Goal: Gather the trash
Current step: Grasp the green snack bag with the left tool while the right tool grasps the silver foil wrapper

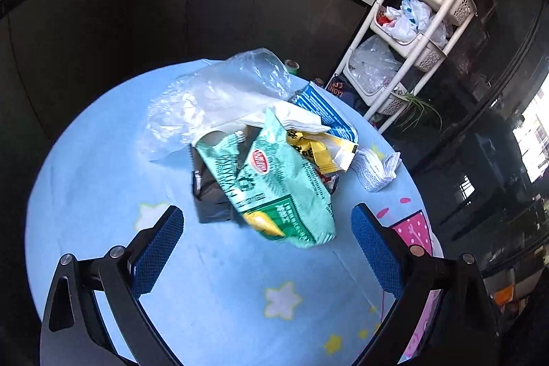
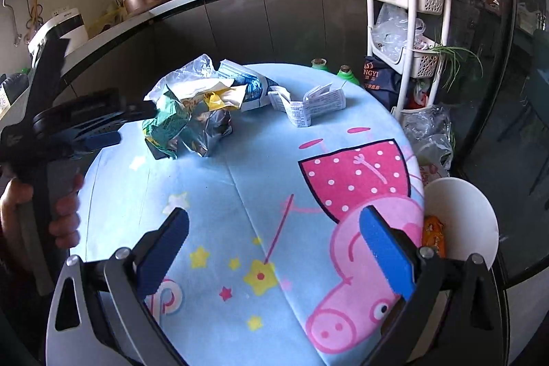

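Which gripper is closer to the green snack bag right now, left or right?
Left. The left gripper hangs open right at the green snack bag, its fingers to either side of the bag's near end. The right gripper is open further back, over the cartoon tablecloth, well short of the pile.

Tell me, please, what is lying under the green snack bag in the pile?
Under the green snack bag a dark foil wrapper shows; a yellow packet pokes out behind it. Anything deeper is covered.
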The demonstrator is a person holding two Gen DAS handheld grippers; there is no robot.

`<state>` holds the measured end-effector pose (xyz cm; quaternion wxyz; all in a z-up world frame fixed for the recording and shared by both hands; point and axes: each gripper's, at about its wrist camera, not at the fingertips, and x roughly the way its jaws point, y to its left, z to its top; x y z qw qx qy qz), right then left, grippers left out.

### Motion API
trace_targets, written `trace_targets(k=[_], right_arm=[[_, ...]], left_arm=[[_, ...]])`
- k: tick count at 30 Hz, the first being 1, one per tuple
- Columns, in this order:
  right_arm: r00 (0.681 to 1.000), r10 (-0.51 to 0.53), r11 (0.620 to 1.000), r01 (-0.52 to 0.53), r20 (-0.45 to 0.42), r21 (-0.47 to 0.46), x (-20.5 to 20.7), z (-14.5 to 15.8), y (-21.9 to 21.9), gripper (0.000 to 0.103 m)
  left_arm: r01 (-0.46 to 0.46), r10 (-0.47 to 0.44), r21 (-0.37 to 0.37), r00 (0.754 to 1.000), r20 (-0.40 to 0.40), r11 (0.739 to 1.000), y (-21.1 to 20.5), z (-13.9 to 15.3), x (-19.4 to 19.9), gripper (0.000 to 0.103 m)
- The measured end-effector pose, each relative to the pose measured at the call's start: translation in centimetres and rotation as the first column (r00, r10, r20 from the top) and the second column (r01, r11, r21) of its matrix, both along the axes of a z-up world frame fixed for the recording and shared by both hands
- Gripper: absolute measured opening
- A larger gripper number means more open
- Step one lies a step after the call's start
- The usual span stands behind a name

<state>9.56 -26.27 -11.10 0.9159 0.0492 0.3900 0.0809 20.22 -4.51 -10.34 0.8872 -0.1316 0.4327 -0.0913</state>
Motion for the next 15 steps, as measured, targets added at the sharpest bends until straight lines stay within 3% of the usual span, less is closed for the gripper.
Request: trace_targets(k=[3,5,6,7,15], right_arm=[[1.0,0.0,1.0,0.0,-0.017,0.0,0.5,-0.6,0.0,0.1],[1.0,0.005,1.0,-0.005,-0.024,0.009,0.8,-0.8,0.0,0.1],[1.0,0.008,1.0,-0.007,-0.028,0.013,0.8,-0.9,0.1,0.1],[0.999,0.011,1.0,-0.01,-0.03,0.017,1.0,-0.9,0.2,0.1],[0.995,0.09,0.993,-0.086,-0.044,0.082,3.6,-1.5,2.5,0.097]], left_arm=[[0.007,-0.007,0.005,1.0,-0.018,1.0,-0.7,-0.7,0.9,0.092],[0.014,-0.013,0.03,0.999,-0.035,0.999,-1.0,-1.2,1.4,0.072],[0.03,-0.028,0.031,0.998,-0.057,0.999,-0.9,-1.7,1.6,0.056],[0.04,-0.038,0.021,0.997,-0.068,0.999,-0.5,-2.0,1.6,0.051],[0.096,-0.097,-0.047,0.995,-0.021,0.994,3.5,-0.5,-3.4,0.048]])
